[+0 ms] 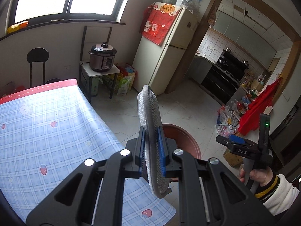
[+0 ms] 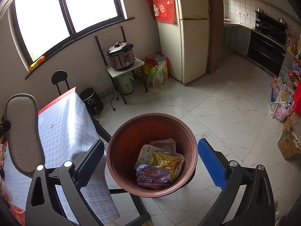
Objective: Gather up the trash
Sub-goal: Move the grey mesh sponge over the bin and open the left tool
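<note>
Item: insole (image 1: 150,124), grey mesh, long and flat, held edge-up. Location: clamped between the fingers of the left gripper (image 1: 152,150), above the edge of the bench (image 1: 47,124), just short of the bin; in the right wrist view it stands off to the left, over the checked cloth.

Item: bin (image 2: 120,146), round, brown, open top, on the tiled floor (image 2: 225,113) beside the bench. Contents: a gold foil wrapper (image 2: 167,160), a printed snack packet (image 2: 152,177), and a pale paper or pouch beneath them.

Item: right gripper (image 2: 150,162). Fingers wide apart, nothing between them; it hangs directly above the bin's mouth. The wrappers below lie loose in the bin, so its load looks delivered.

Step in hand (judged): bringing the insole to the bin.

Handling notes: carry the insole until its full length is over the opening, since it is long compared with the bin's mouth and could catch on the rim or tip out onto the floor. Point one end downward before letting go. Move the right gripper aside first, as it occupies the space above the bin.
</note>
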{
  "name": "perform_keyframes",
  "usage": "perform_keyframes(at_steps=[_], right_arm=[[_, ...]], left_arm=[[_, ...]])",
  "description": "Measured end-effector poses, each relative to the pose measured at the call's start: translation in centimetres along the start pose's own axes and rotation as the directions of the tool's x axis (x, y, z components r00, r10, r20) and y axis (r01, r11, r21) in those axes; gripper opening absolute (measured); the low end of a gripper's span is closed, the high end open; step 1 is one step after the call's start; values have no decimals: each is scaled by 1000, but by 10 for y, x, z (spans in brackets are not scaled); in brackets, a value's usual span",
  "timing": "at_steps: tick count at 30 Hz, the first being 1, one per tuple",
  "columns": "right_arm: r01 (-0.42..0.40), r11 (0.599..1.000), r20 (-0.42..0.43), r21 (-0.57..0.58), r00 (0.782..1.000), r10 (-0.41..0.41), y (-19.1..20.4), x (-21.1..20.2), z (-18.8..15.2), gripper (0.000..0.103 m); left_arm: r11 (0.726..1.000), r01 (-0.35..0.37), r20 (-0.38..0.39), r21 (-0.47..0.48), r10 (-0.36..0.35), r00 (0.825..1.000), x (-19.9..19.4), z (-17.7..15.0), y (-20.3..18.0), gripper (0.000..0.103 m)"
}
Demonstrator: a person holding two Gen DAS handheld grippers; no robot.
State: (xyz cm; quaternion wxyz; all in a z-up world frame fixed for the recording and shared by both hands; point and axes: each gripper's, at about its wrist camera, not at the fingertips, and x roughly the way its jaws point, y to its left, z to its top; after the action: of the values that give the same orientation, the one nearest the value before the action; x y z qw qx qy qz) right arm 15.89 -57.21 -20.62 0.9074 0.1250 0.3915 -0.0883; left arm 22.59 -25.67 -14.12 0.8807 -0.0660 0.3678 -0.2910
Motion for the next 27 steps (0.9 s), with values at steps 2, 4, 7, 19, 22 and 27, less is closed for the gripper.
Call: perform_keyframes(at_steps=[2,4,7,19,22,27], right_arm=[[9,1000,-4,5,1000,-9,-3,-4,-3,98],[24,1000,-7,11,1000,-24,-8,-8,-5,98],[42,999,-7,20,999,-42,-15,-14,-7,98],[93,993,-15,78,996,-92,-49,-30,-20,98],[100,991,-15,89,995,-99,-55,-33,-22,98],[109,989,-12,101,994,-108,-59,-36,-24,98]], left_arm=[[1000,13,-11,19,-13,1000,12,4,-12,17],[999,28,-23,32,-28,999,25,7,-23,17],[998,45,-38,48,-43,998,42,11,-36,17],[989,60,-69,138,-51,996,109,29,-87,17],[980,62,-59,190,-52,997,120,36,-104,19],[973,61,-31,221,-56,998,120,44,-115,54]])
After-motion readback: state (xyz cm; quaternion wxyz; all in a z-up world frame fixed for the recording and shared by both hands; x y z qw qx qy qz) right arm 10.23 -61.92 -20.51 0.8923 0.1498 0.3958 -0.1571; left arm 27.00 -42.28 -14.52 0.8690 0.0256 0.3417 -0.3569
